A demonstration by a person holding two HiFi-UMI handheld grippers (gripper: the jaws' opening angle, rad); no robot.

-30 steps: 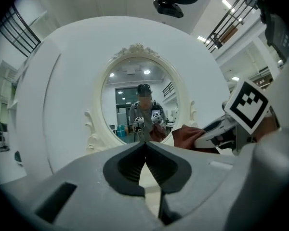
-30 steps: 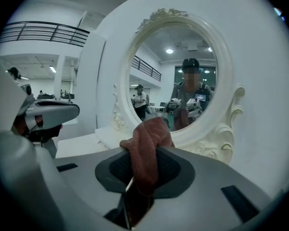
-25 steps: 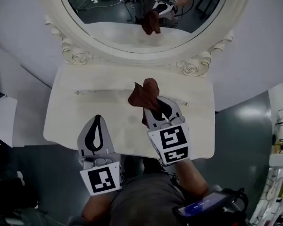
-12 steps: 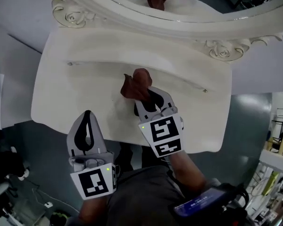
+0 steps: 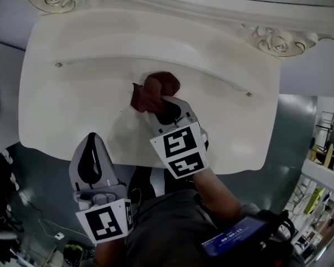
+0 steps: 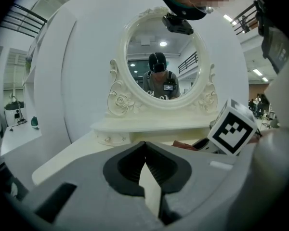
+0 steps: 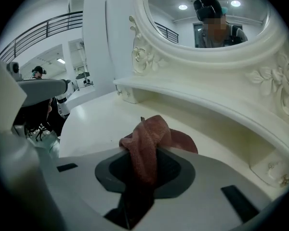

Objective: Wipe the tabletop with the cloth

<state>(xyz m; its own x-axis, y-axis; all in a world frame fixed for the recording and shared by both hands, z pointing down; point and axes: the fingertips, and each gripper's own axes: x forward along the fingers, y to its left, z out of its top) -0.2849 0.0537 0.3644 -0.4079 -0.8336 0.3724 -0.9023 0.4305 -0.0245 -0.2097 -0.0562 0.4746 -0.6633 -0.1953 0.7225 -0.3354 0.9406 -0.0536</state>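
Gripping: right gripper [image 7: 143, 154] pinches brown cloth [image 7: 148, 131] over cream tabletop [image 5: 72, 96], before the mirror [image 6: 160, 76]
Left gripper [image 6: 144, 148]: jaws together, at tabletop edge farthest from mirror
Room: grey floor [image 5: 39, 188]

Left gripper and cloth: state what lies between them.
Only bare tabletop, shown in the head view, between the left gripper and the cloth.

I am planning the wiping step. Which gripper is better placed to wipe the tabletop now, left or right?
Right. The right gripper is shut on the cloth over the middle of the tabletop. The left gripper is shut on nothing, down by the tabletop's near edge.
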